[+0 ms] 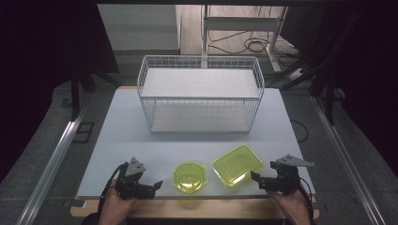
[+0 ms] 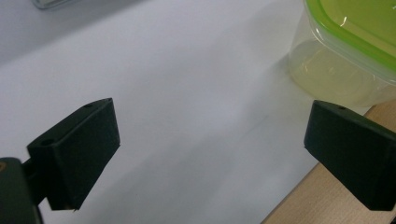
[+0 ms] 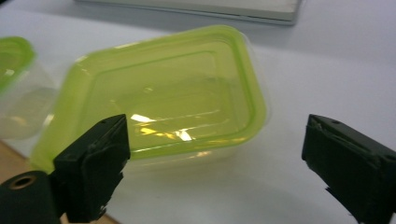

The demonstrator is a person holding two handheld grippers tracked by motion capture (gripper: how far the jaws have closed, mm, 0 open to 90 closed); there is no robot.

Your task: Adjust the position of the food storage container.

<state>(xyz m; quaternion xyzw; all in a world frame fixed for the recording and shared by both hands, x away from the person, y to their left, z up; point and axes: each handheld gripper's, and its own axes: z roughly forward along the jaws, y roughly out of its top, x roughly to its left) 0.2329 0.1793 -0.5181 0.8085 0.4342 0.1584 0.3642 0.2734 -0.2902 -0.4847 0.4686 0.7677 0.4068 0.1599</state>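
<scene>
Two hands at the near table edge, each with a black two-jaw gripper. Left hand at 7 o'clock of the high view, wrist low, gripper lying nearly level and pointing toward 3 o'clock. Left gripper with jaws wide apart, nothing between them but bare white table top; in the left gripper view, also spread wide, no contact with anything. Small round clear plastic container with lime-green lid just beside its tips, at 3 o'clock from them, not touching.

Right hand at 5 o'clock, gripper pointing toward 9 o'clock. Right gripper also fully spread, empty. Larger rectangular clear plastic container with lime-green lid just at 10 o'clock of its tips; whether touching, cannot tell. Both containers side by side, standing near the front edge, lids on. White wire two-shelf rack at 12 o'clock, well apart.
</scene>
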